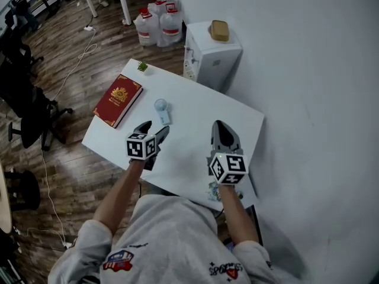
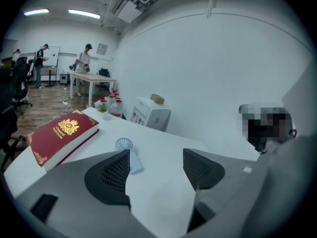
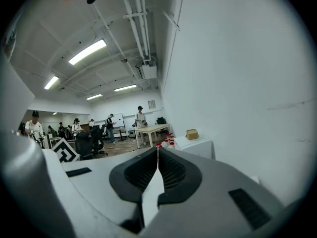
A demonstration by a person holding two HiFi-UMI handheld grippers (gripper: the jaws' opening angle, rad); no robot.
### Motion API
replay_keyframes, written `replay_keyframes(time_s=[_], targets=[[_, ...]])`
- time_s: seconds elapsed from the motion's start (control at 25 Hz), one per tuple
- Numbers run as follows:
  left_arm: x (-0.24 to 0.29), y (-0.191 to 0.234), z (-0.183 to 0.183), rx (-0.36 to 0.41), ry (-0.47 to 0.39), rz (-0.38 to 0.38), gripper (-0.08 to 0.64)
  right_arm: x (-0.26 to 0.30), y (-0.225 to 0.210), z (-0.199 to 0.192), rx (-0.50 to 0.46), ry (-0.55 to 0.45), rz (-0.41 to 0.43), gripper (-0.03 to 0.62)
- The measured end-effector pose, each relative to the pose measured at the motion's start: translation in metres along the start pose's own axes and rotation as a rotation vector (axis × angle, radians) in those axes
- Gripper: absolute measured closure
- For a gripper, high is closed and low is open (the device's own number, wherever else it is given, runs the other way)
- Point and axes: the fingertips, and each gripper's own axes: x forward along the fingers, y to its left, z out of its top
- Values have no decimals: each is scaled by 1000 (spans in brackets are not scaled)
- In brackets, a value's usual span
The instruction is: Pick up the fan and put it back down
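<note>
Right now your left tongs (image 1: 155,128) stand apart, and only bare bench (image 1: 201,108) shows between them. The fan (image 1: 161,110) lies flat on the bench just beyond their tips, its round head pointing away from you, near the red book (image 1: 118,99) but not touching it. In the left gripper view, the left jaw covers the near end of the fan's handle. Your right tongs (image 1: 218,125) are closed tip to tip on nothing, off to the right and well apart from the fan. Whether either pair touches the bench is hard to tell. At the near bench edge, your right marker cube hides most of a small patterned thing (image 1: 213,191) that you cannot identify.
</note>
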Motion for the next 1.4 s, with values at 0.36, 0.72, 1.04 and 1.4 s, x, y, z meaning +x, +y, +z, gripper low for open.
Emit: replay_keyframes(time_s=[0.36,0.72,1.04,1.4], targets=[[71,59,-19,-202,72,120,233,11,-16,-11,10,41,-85,597],[127,84,-37,-244,167,203,233,8,-34,-25,25,76,-185,598],[164,86,-26,-42,181,256,232,-7,-49,-32,38,94,-264,601],[175,76,-63,-7,368,197,233,-32,-69,-45,65,114,-346,601]])
